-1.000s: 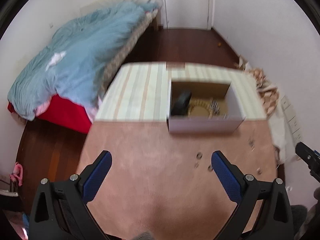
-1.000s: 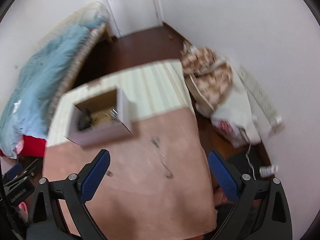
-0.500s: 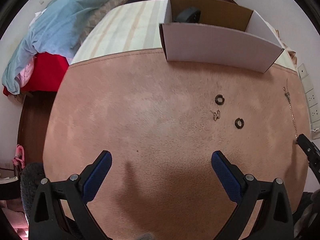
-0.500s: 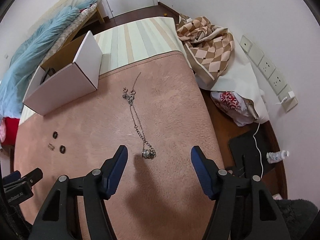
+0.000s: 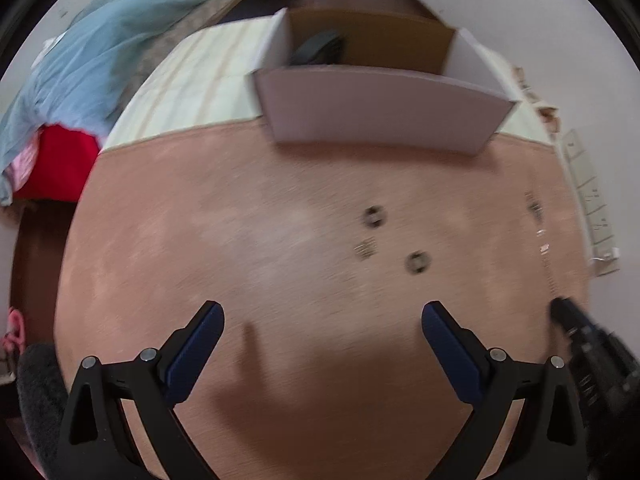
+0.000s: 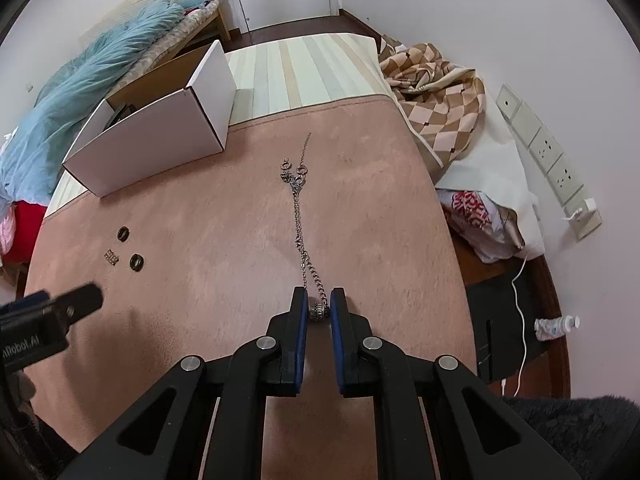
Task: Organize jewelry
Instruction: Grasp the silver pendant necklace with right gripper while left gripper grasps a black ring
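Observation:
A silver chain necklace [image 6: 299, 216] lies stretched across the pink mat [image 6: 224, 248]. My right gripper [image 6: 319, 309] is shut on the beaded pendant at its near end, low on the mat. Two dark rings [image 6: 123, 233] [image 6: 136, 261] and a small earring piece [image 6: 111, 256] lie to the left; they show blurred in the left wrist view [image 5: 374, 216] [image 5: 417, 262] [image 5: 365, 249]. My left gripper [image 5: 322, 326] is open and empty above the mat, short of them. A white cardboard box [image 6: 160, 136] stands open at the back.
The box holds a dark object [image 5: 318, 50]. A striped cloth [image 6: 304, 68] covers the table's far end. A checked blanket [image 6: 436, 88] and bags lie off the right edge. A bed with a blue duvet [image 5: 100, 48] stands to the left.
My right gripper has moved down and forward and closed on the necklace's pendant. My left gripper has drawn back a little from the rings and stays open.

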Available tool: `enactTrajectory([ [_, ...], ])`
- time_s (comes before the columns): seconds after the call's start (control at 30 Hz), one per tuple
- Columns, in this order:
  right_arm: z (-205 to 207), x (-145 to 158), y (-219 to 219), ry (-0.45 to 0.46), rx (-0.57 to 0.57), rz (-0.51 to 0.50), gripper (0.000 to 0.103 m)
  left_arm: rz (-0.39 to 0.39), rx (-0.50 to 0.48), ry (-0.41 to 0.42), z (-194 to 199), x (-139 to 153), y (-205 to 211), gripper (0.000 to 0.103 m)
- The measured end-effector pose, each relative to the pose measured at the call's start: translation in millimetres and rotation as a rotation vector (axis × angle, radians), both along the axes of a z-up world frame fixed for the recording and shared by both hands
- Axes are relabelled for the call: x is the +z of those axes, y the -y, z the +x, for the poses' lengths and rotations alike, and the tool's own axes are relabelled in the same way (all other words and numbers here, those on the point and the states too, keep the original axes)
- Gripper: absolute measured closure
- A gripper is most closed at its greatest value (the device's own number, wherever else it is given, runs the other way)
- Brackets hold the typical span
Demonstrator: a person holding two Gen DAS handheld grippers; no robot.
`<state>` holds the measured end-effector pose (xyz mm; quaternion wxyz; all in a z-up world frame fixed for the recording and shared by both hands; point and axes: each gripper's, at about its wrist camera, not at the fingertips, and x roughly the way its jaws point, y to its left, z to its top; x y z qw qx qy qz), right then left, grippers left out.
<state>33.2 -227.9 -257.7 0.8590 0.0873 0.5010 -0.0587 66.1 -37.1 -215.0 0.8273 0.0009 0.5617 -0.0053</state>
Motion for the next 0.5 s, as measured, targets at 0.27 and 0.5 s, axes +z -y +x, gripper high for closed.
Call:
enactTrajectory([
  [0.27, -2.1, 1.8, 8.8, -0.003, -0.049, 0.014, 0.091, 0.002, -0.061, -0.004, 13.6, -6.4, 40.6, 0.041],
  [0.5, -2.5, 2.2, 13.8, -0.002, -0.061, 0.023, 0.091, 0.012, -0.089, -0.009, 18.4, -13.6, 52.3, 0.078],
])
